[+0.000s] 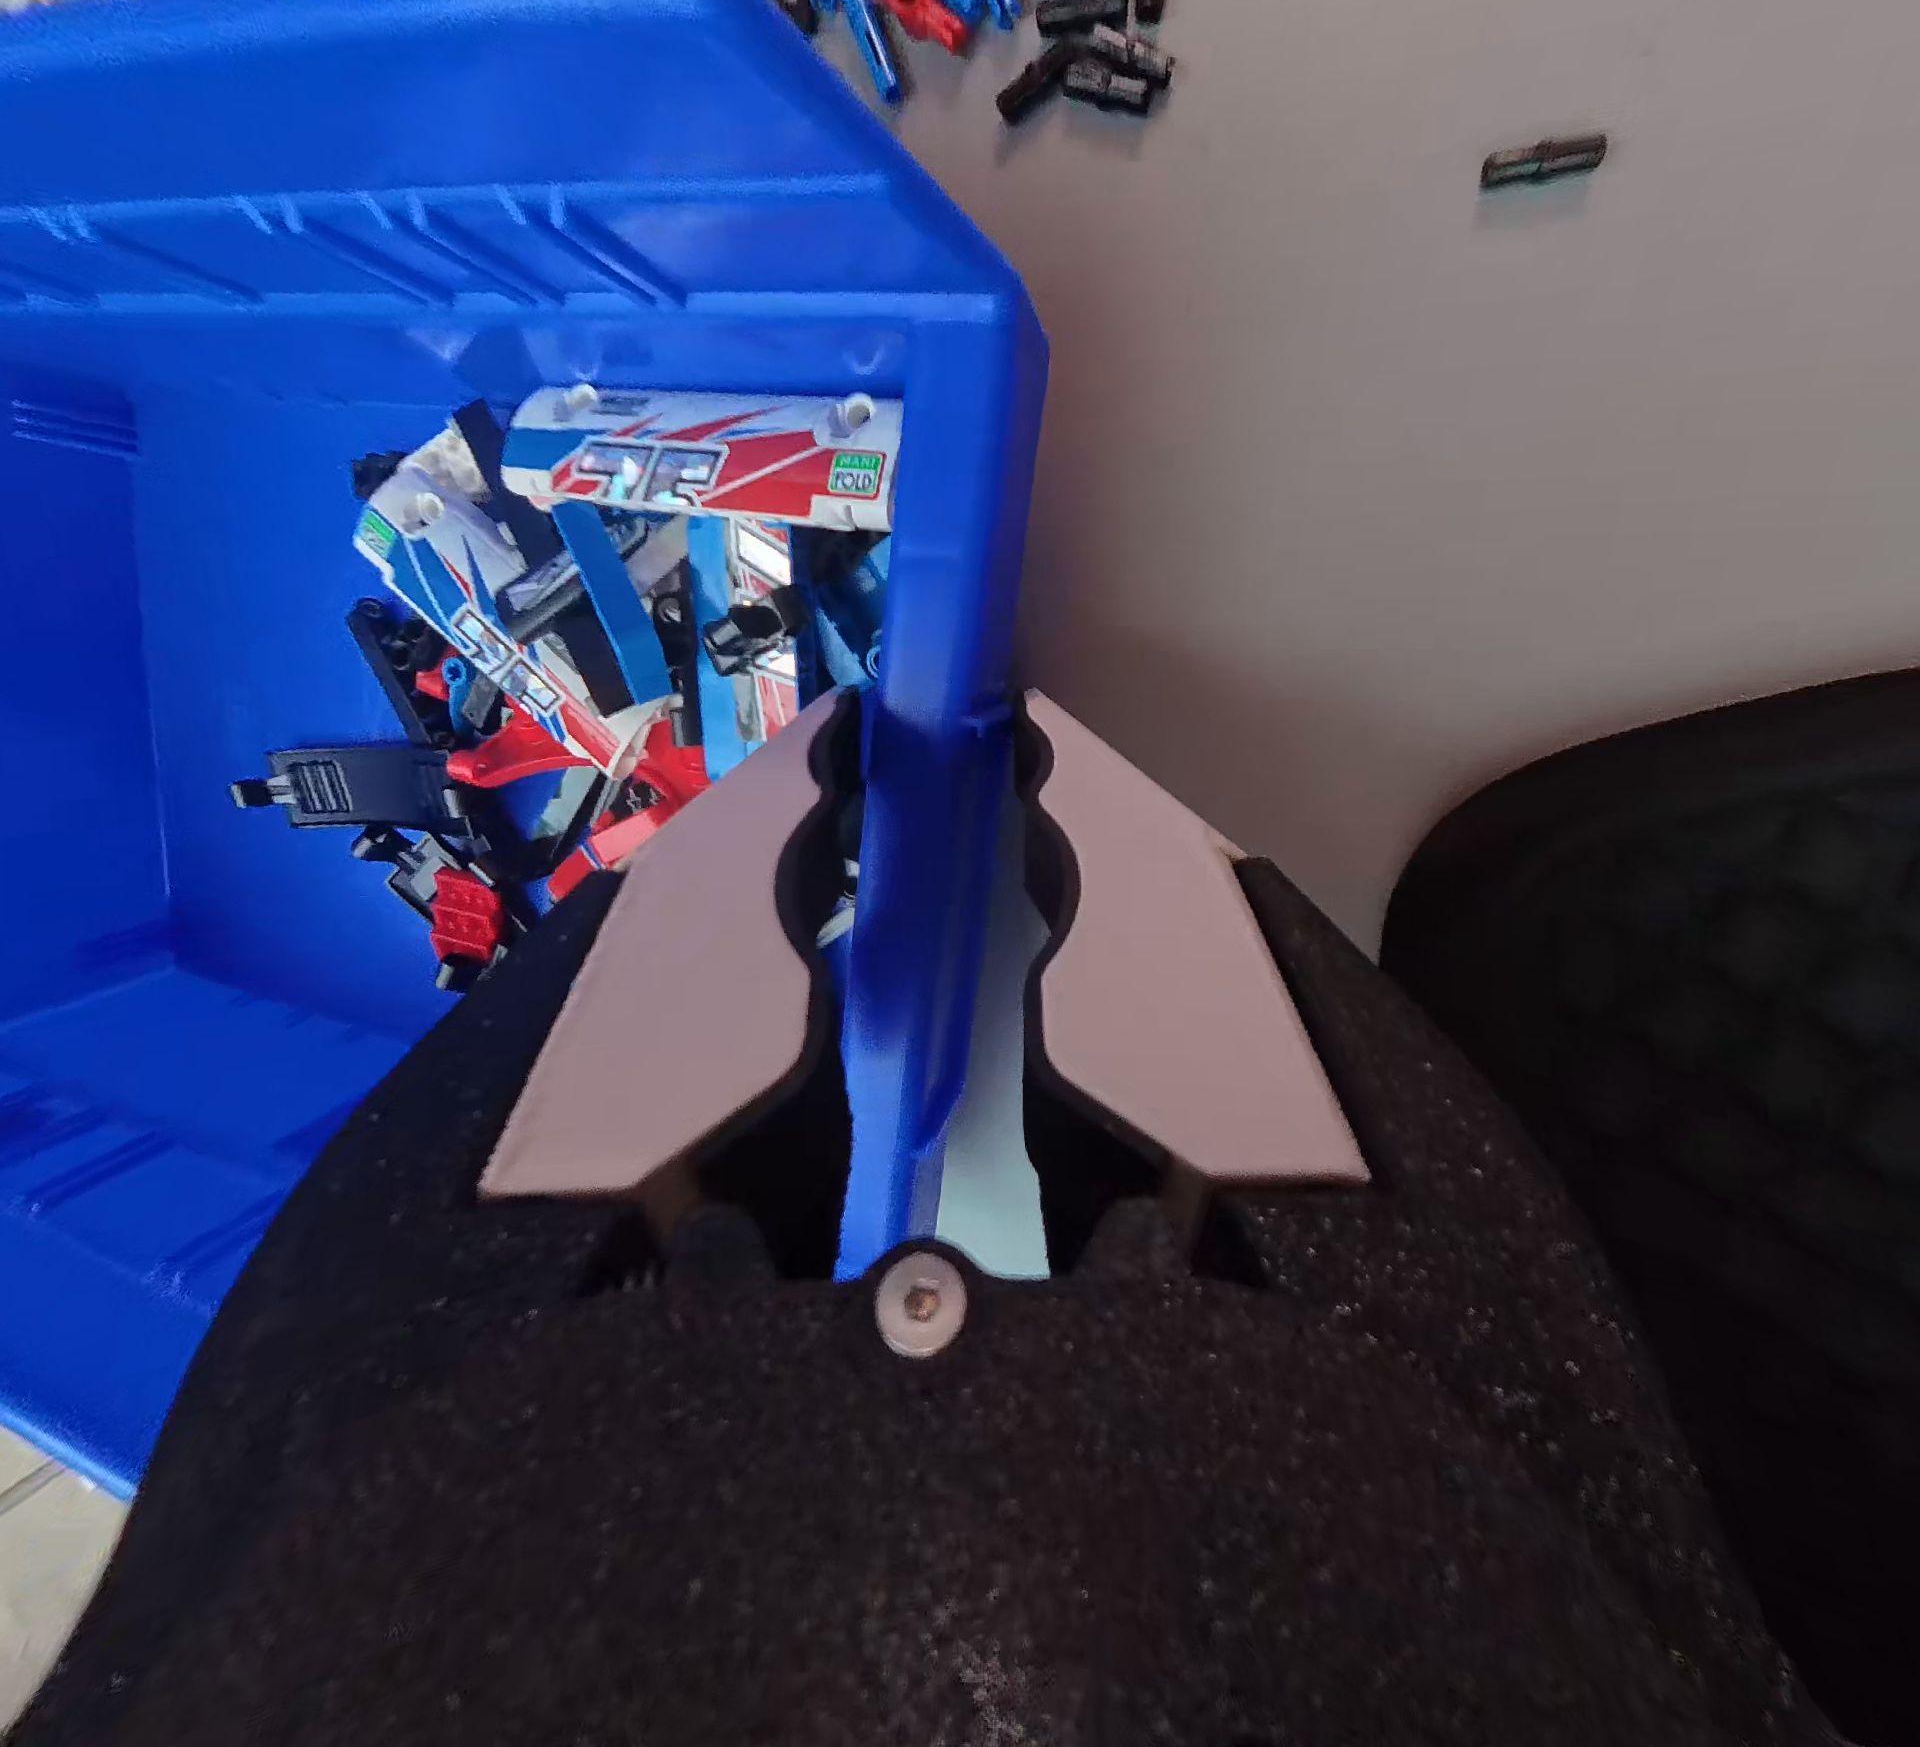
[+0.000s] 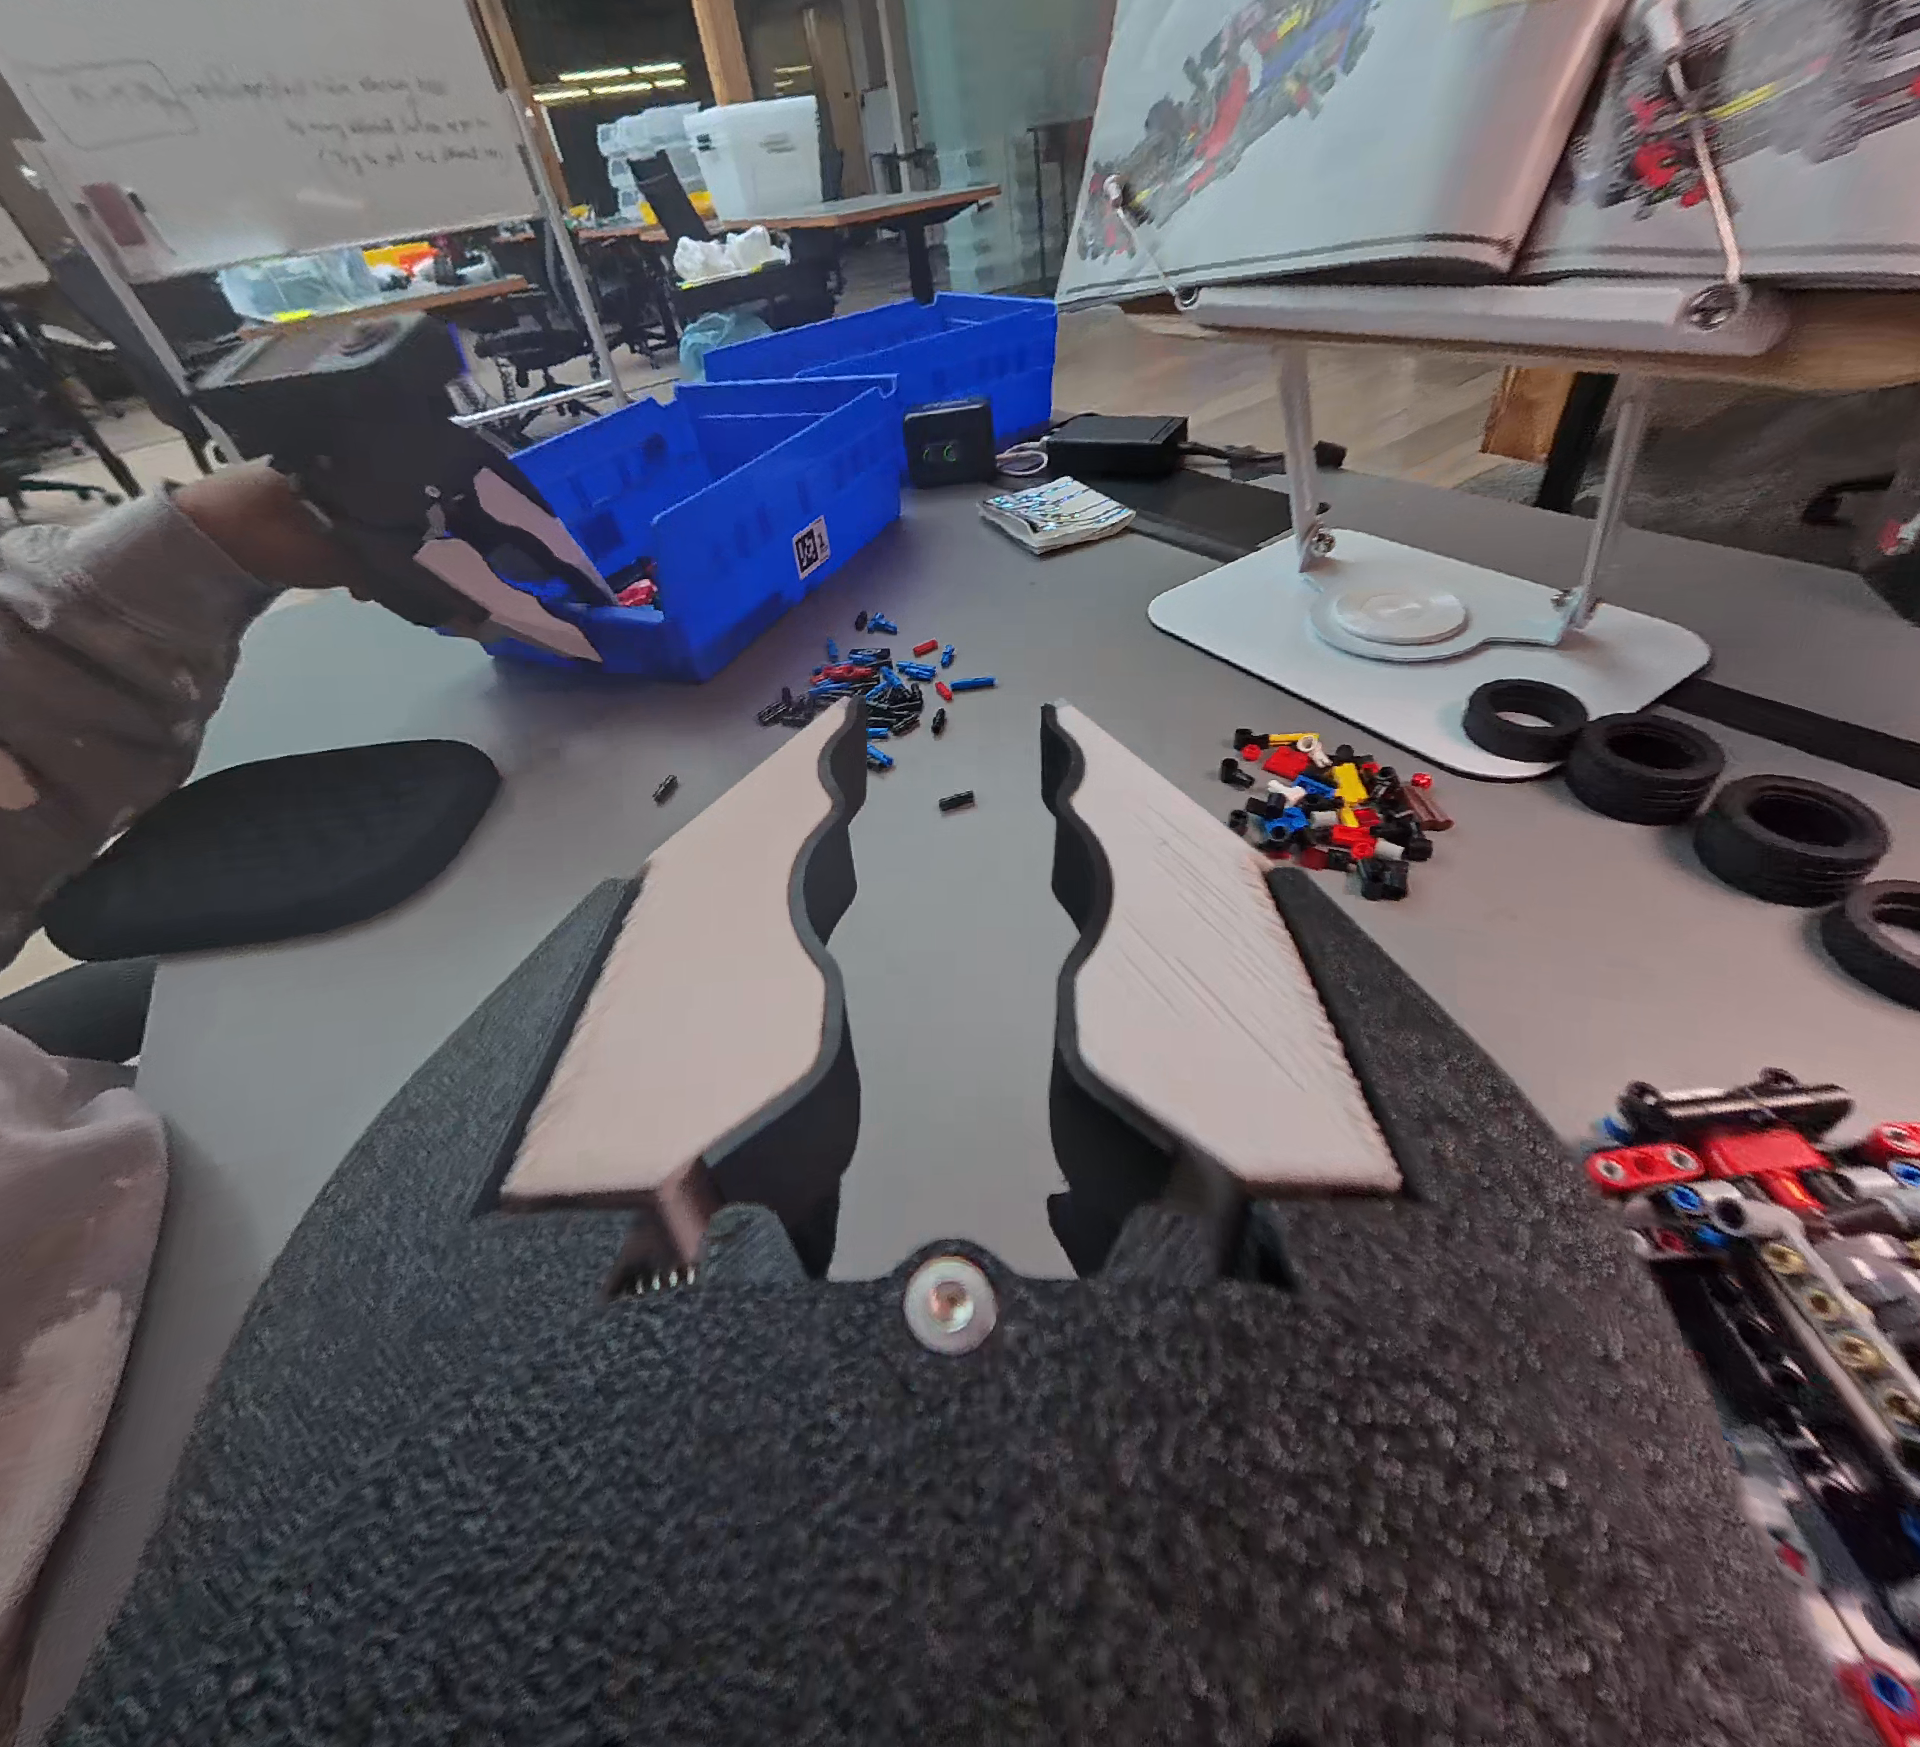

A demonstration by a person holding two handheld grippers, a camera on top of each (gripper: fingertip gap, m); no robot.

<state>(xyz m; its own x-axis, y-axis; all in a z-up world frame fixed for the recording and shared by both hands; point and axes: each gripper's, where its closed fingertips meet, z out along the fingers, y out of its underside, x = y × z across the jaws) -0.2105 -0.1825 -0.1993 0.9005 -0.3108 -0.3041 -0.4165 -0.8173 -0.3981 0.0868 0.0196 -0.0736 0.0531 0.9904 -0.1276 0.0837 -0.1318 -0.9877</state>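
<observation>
The left gripper (image 1: 928, 710) is clamped on the side wall of a blue bin (image 1: 499, 139), one finger inside and one outside, so the thin plastic edge runs straight down the gap between them — a grip on the rim that lets the whole bin be steered by one wall. The bin looks tipped in the left wrist view, its loose building-toy parts (image 1: 623, 617) heaped into the corner next to the held wall, printed white panels uppermost.

The right gripper (image 2: 954, 721) hovers over bare grey table (image 2: 582, 762) with its fingers apart and nothing between them. Close at its right lies a partly built toy chassis (image 2: 1787, 1282), cut off by the frame edge.

Just beyond the fingertips sits a scatter of small black, blue and red pins (image 2: 883, 679), with a second pile of mixed coloured pieces (image 2: 1340, 809) to the right and four black tyres (image 2: 1787, 840) in a curved row past that. Farther left, the bin rests on the table with more blue bins behind it. At the back right an open instruction book (image 2: 1351, 66) is propped on a metal stand — angled toward the person.
</observation>
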